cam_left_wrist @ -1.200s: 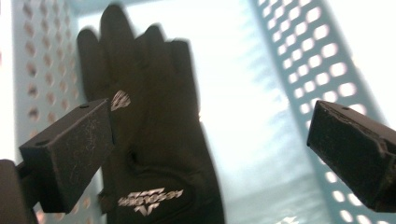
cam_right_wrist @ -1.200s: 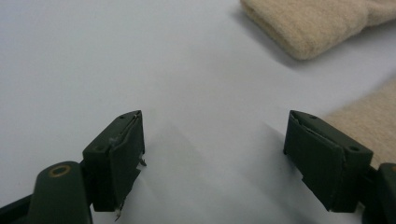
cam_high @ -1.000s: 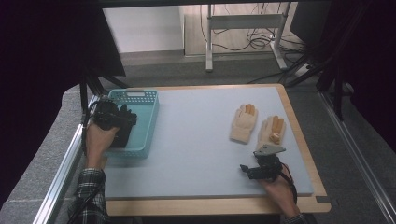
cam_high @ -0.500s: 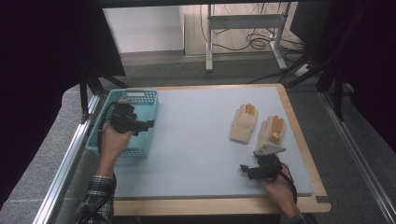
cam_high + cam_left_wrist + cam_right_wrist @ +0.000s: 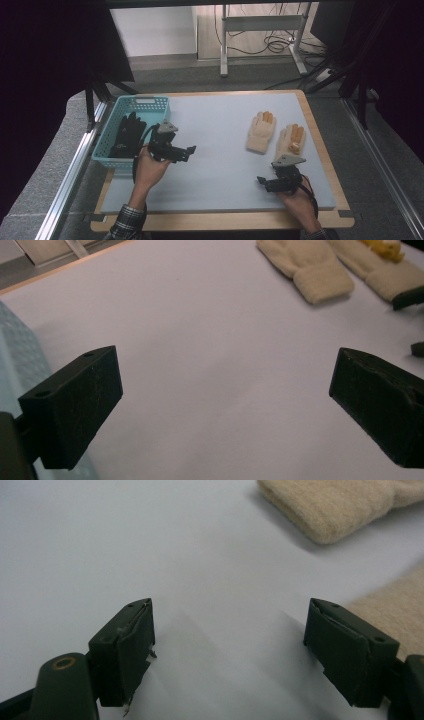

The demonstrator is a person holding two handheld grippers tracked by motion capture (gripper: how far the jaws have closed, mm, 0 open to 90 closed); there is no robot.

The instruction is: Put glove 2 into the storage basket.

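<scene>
Right tool (image 5: 263,183) sits low on the worktop (image 5: 220,165), jaws spread, empty, just short of the cuff of the cream knit gloves (image 5: 276,134). Left tool (image 5: 186,151), also released and empty, hovers right of the teal basket (image 5: 145,104), which already holds black gloves (image 5: 127,134). The cream pair lies flat, side by side, beyond the right tool. Likely soft, light, floppy, not fragile; pinch the thick cuff, expect the fingers to dangle.
</scene>
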